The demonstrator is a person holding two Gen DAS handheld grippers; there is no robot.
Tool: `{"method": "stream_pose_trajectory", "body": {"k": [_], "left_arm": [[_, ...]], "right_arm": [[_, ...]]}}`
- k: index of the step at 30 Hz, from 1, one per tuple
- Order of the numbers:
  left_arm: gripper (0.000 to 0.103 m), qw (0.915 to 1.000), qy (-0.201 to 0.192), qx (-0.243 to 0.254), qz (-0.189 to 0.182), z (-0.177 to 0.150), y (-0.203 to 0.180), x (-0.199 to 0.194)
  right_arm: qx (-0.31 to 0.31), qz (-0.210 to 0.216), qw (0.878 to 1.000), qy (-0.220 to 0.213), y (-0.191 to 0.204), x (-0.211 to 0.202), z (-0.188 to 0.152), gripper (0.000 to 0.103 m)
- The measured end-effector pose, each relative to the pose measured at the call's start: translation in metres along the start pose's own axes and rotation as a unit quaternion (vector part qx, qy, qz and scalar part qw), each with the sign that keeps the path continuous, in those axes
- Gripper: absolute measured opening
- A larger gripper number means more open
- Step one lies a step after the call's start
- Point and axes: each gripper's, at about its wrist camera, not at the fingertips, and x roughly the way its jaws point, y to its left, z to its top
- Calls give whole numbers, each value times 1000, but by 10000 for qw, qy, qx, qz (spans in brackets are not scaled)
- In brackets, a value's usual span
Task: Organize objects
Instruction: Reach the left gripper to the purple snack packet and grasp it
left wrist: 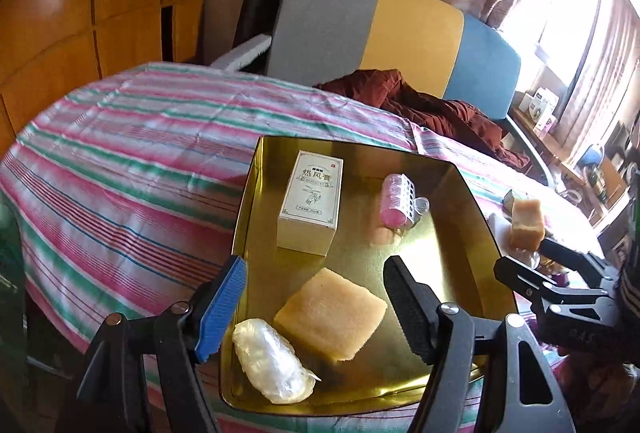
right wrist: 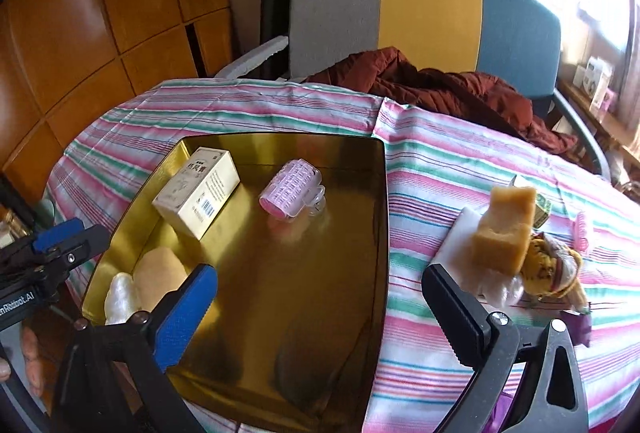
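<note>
Gold tray [right wrist: 352,333] sits right under both grippers, and the left gripper [left wrist: 316,309] and right gripper [right wrist: 320,309] both hang spread wide with nothing in them, the left over the sponge [left wrist: 332,313] and plastic-wrapped lump [left wrist: 272,361] at the near rim. Further in, a box [right wrist: 198,197] and pink roller [right wrist: 290,191] leave the tray's middle and right side bare. Off its right edge on the striped cloth [right wrist: 440,173], a brown block [right wrist: 504,229] stands on a white pad [right wrist: 460,233] amid clutter, with a chair [right wrist: 428,21] and rust-red jacket [right wrist: 440,85] beyond the far edge.
</note>
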Motion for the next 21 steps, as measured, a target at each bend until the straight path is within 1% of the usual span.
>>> {"method": "stream_pose_trajectory", "body": {"k": [2,3,11,17,21], "left_arm": [[72,9996,-103,205,133,-2,-9,-4],[72,9995,-116,252,140,-3,-11,-5],[73,9988,-3,493,38,-16,-28,-6],[73,9975,149,666,-208,-25,-43,-3],[73,9959,253,779,-390,-29,-55,0]], "right_arm": [[-11,-27,10000,-36,0,-6,-5,103],[-1,-29,10000,-42,0,-7,-7,103],[147,-117,9998,-55,-12,-19,-24,103],[396,-243,9989,-70,-34,-30,-35,103],[641,-387,9972,-41,-57,-35,-43,103]]}}
